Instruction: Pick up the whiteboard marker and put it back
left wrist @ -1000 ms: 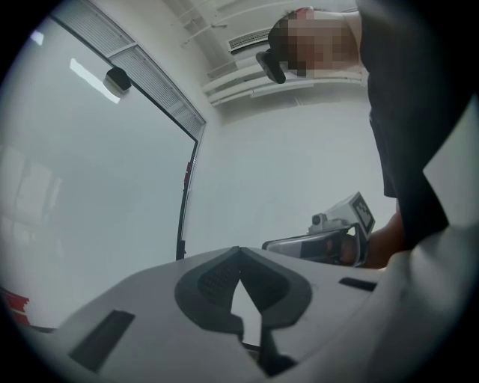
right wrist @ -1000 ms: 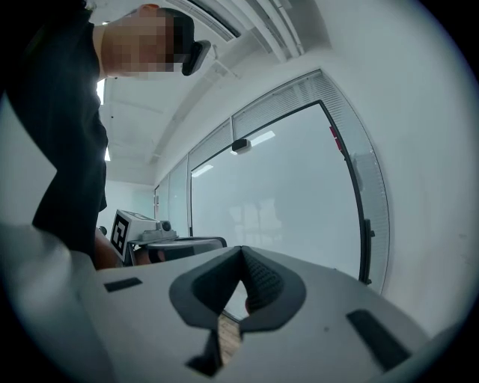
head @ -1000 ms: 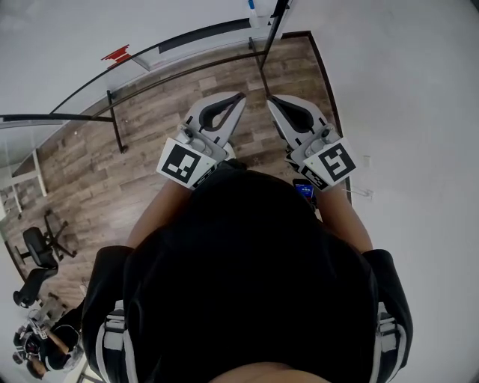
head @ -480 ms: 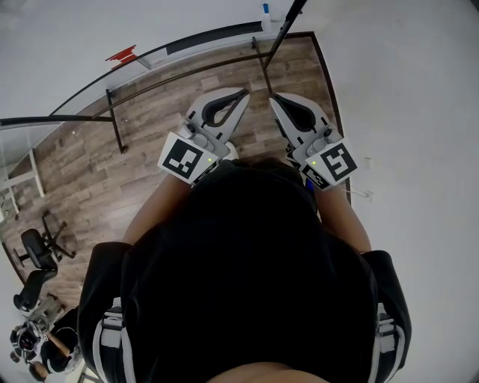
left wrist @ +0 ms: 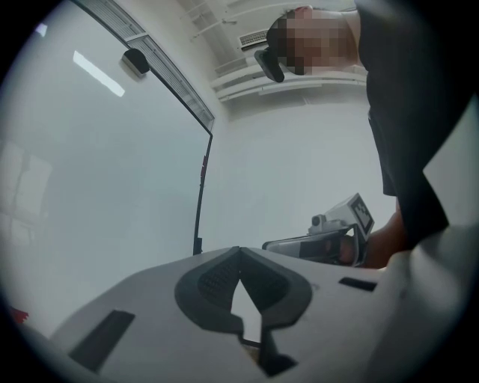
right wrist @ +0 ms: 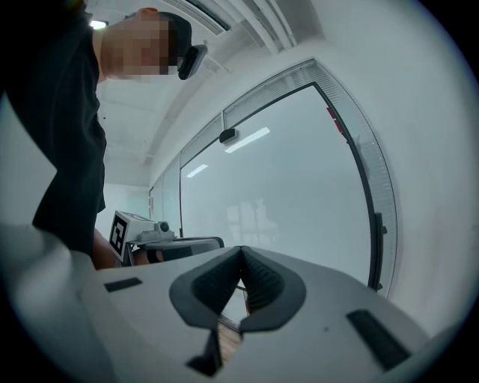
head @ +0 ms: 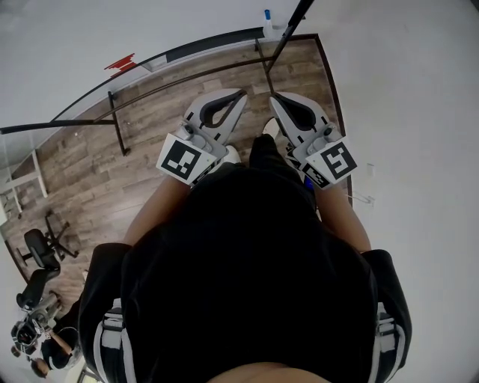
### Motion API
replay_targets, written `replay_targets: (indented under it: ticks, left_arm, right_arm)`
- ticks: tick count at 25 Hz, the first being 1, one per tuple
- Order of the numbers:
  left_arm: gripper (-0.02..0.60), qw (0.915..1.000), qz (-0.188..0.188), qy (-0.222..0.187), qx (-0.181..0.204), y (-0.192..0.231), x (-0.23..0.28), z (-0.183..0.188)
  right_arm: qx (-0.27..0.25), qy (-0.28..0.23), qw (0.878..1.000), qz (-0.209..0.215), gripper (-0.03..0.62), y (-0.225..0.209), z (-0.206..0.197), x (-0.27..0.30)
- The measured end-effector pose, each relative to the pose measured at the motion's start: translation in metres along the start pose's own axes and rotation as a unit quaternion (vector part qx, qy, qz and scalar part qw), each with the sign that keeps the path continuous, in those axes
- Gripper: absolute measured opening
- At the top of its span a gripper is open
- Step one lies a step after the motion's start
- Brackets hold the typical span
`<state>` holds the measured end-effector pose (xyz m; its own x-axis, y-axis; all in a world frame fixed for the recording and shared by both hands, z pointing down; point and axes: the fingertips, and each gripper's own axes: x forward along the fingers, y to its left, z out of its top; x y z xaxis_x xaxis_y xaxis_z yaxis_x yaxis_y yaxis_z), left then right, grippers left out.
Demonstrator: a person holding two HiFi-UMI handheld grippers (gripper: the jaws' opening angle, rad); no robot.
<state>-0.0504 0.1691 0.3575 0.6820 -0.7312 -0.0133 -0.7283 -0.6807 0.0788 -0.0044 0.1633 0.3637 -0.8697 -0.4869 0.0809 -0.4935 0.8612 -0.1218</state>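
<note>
Both grippers had been carried forward with the person's step, and a pale shoe (head: pixel 271 127) now showed on the wooden floor (head: pixel 165 120) between them. The corner ahead had slid further into the head view. The left gripper (head: pixel 240 94) and the right gripper (head: pixel 274 98) were held level and side by side, as they had been a moment earlier. Each had its jaws pressed together with nothing between the pads.

By my reading the task was only at the approach, with no pick-up begun.

Beyond the tips ran the dark ledge (head: pixel 209 41) along the foot of the whiteboard. A small blue-capped object (head: pixel 266 14) stood at the corner, almost straight ahead of the two grippers and well apart from them. A red object (head: pixel 120 61) lay on the ledge far off to the left.

Which of these, if either, was the whiteboard marker could not be told at that size; the blue-capped one seemed the likelier. Either way both grippers would have to open before anything could be taken.
</note>
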Motion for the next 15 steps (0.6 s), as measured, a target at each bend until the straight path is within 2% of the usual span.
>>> replay_targets:
  ticks: [15]
  left_arm:
    - [0.003,0.9995,0.03,0.007,0.006,0.062,0.101,-0.006]
  right_arm:
    - [-0.001,-0.001,1.0,0.031,0.0,-0.12,0.011,0.044]
